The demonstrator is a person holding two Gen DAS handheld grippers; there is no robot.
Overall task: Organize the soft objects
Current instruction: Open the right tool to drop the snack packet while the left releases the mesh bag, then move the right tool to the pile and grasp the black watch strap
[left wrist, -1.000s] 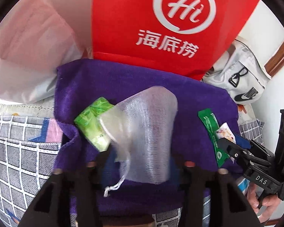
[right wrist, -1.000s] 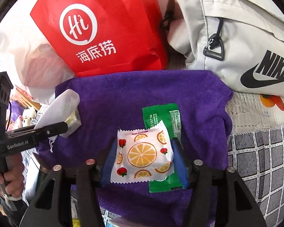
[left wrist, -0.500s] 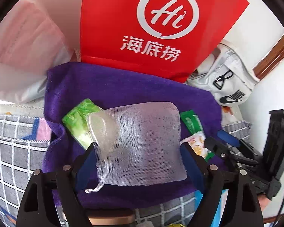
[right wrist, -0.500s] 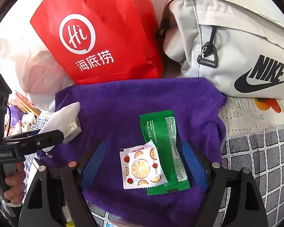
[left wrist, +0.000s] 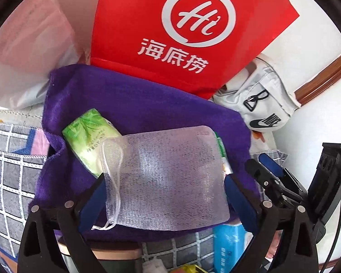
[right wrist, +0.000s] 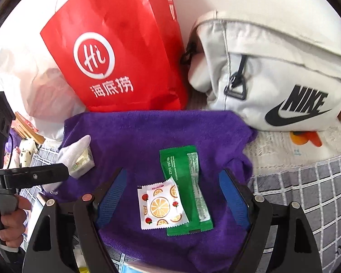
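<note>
A purple towel [left wrist: 147, 104] lies spread on the bed; it also shows in the right wrist view [right wrist: 147, 134]. A white mesh pouch [left wrist: 168, 179] lies flat on it between the open fingers of my left gripper [left wrist: 163, 195], partly covering a light green tissue pack [left wrist: 88, 136]. In the right wrist view an orange-print sachet [right wrist: 160, 206] overlaps a dark green sachet [right wrist: 188, 182] on the towel. My right gripper [right wrist: 172, 195] is open around them, empty. The left gripper shows there at the left [right wrist: 34, 177].
A red paper bag [left wrist: 181, 34] stands behind the towel, with a pale plastic bag [left wrist: 27, 52] to its left and a grey Nike bag [right wrist: 272, 72] to its right. Checked bedding [right wrist: 307, 193] surrounds the towel. A blue tissue pack [left wrist: 227, 243] lies below the towel's near edge.
Both grippers opened and drew back. The left one released the mesh pouch, which now lies flat. The right one released the orange-print sachet onto the green sachet.
</note>
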